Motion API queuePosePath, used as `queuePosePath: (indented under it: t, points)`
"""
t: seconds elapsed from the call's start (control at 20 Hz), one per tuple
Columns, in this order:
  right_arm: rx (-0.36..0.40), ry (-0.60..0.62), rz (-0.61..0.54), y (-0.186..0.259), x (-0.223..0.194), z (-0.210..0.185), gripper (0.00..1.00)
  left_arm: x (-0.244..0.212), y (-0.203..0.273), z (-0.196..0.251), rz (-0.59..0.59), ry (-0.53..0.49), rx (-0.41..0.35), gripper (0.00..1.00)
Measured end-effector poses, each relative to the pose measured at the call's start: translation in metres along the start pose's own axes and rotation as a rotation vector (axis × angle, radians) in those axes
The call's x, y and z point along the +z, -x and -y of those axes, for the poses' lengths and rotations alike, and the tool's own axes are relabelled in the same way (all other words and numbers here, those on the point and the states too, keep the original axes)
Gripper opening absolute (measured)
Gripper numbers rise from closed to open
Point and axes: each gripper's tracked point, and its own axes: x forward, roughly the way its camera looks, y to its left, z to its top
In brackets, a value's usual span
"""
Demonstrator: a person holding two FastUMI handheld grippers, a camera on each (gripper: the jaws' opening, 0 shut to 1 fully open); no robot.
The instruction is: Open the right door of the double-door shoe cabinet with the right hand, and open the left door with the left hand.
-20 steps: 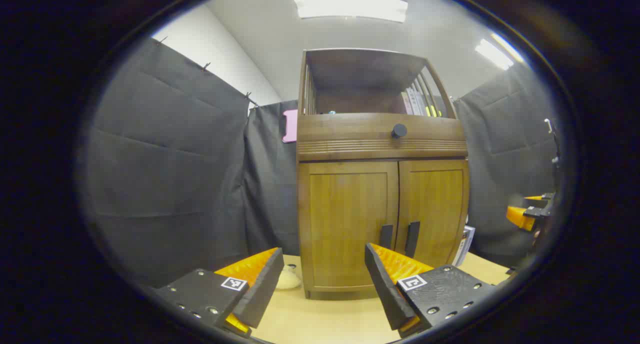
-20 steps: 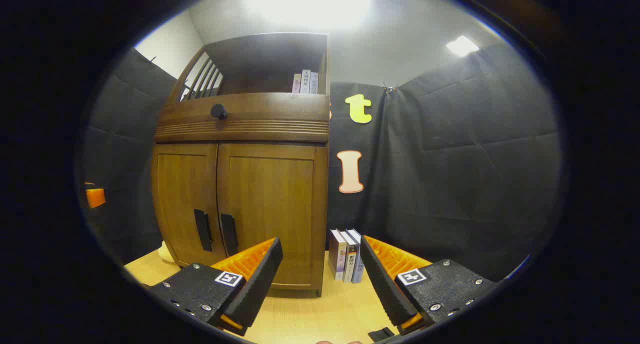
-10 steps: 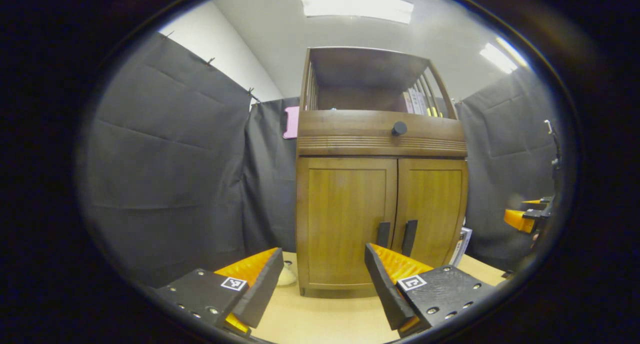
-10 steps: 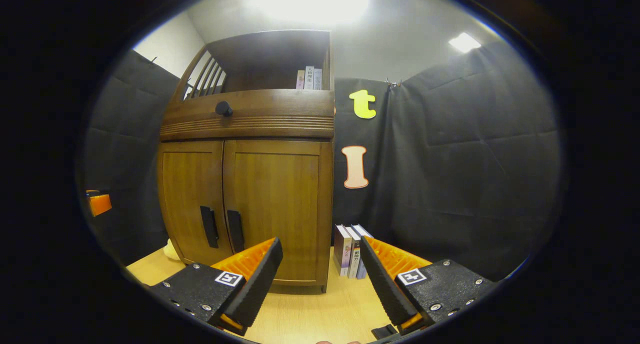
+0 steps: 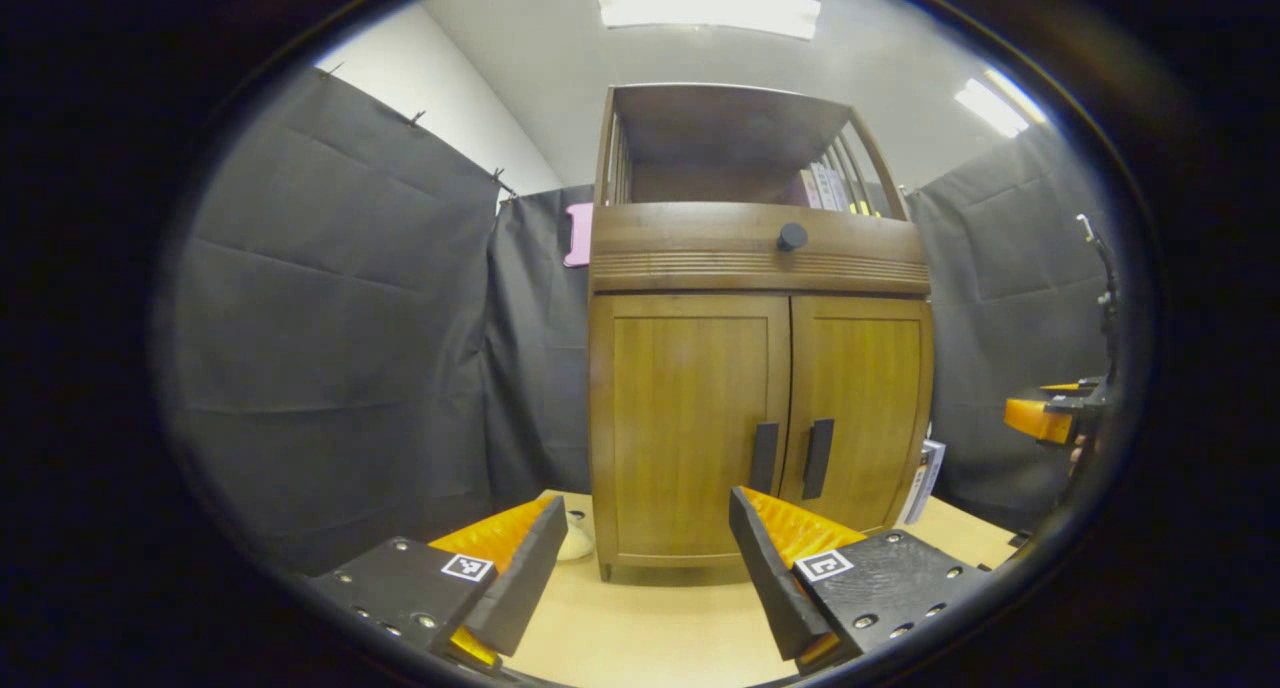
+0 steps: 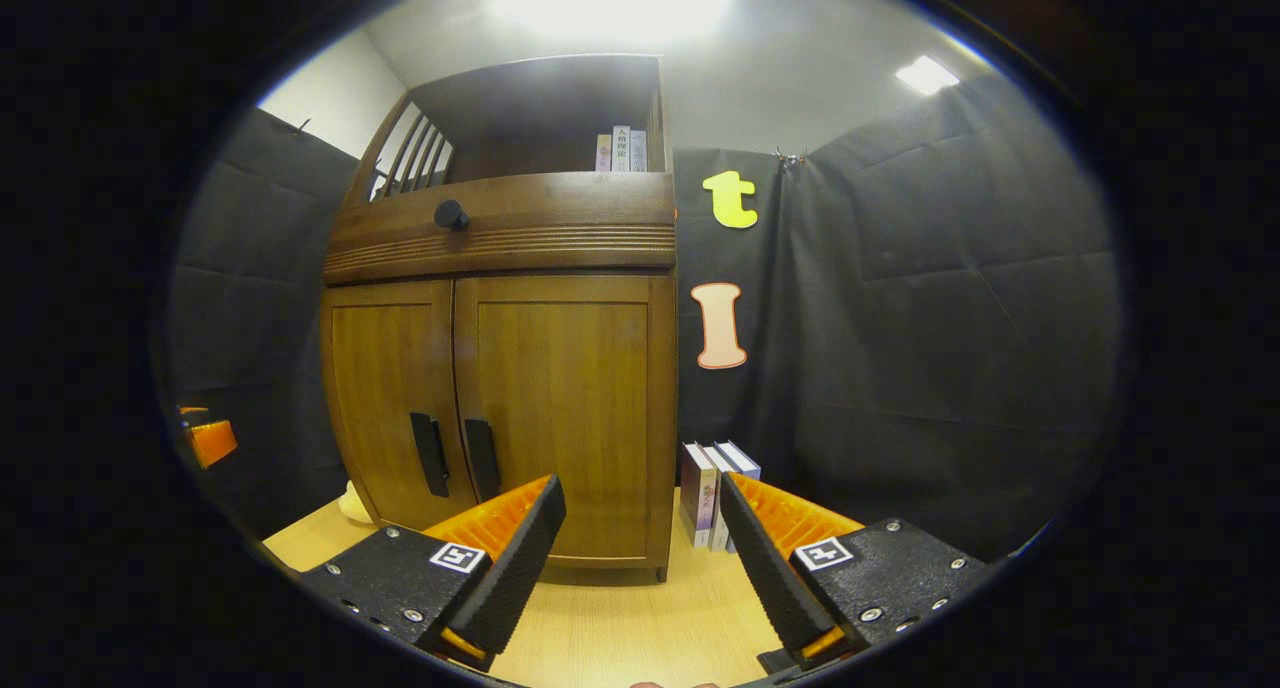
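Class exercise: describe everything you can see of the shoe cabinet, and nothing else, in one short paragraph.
The shoe cabinet looks like brown wood and stands upright on a pale tabletop before the black cloth wall. Both doors are shut: the left door and right door meet at the centre, each with a vertical black handle near the seam. Above them runs a ribbed band with a round black knob, then an open slatted shelf holding books. More books stand beside its right side. Neither tool touches it.

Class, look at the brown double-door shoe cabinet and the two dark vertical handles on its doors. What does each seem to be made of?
Brown double-door shoe cabinet: apparently wood or wood veneer, smooth with a slight sheen; vertical grain shows on the door panels. Dark vertical handles: matte black, possibly plastic or painted metal; too small to tell which.
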Motion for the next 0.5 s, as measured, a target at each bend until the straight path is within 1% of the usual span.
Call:
queuePosePath:
  t: [0.1, 0.3, 0.4, 0.45, 0.5]
  points:
    - [0.016, -0.002, 0.000, -0.011, 0.004, -0.008, 0.96, -0.013, 0.001, -0.001, -0.017, 0.000, 0.010, 0.96]
    - [0.073, 0.014, -0.025, -0.032, 0.003, -0.036, 0.96, -0.035, 0.013, -0.009, -0.054, 0.034, 0.014, 0.96]
    - [0.103, 0.016, -0.017, -0.045, 0.009, -0.053, 0.96, -0.044, 0.013, -0.009, -0.068, 0.046, 0.013, 0.89]
    - [0.119, 0.016, -0.011, -0.052, 0.011, -0.063, 0.96, -0.047, 0.012, -0.010, -0.074, 0.050, 0.014, 0.89]
    - [0.135, 0.017, -0.006, -0.059, 0.013, -0.073, 0.96, -0.048, 0.011, -0.011, -0.079, 0.052, 0.017, 0.92]
